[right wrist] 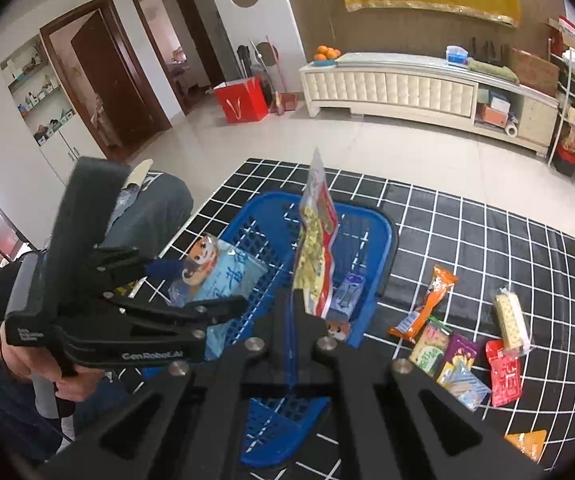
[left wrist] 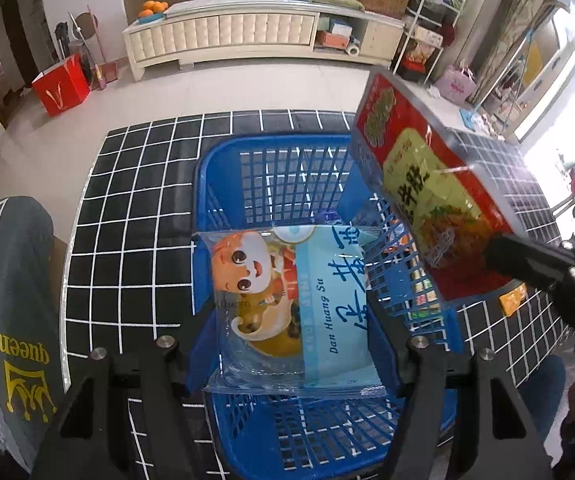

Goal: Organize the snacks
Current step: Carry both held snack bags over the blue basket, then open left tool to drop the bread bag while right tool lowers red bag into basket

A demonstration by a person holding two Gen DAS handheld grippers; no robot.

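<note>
A blue plastic basket (left wrist: 223, 168) stands on the black grid-patterned mat; it also shows in the right wrist view (right wrist: 383, 240). My left gripper (left wrist: 295, 344) is shut on a light blue snack bag with a cartoon character (left wrist: 287, 304) and holds it over the basket; the bag also shows in the right wrist view (right wrist: 223, 276). My right gripper (right wrist: 299, 312) is shut on a red and yellow snack bag (right wrist: 315, 248), held upright above the basket's right side; this bag also shows in the left wrist view (left wrist: 427, 184).
Several loose snack packets (right wrist: 463, 344) lie on the mat (right wrist: 487, 248) right of the basket. A small purple packet (right wrist: 349, 292) lies inside the basket. A grey cushion (left wrist: 15, 300) sits at the left. A red bag (right wrist: 241, 98) and a white cabinet (right wrist: 407, 84) stand beyond.
</note>
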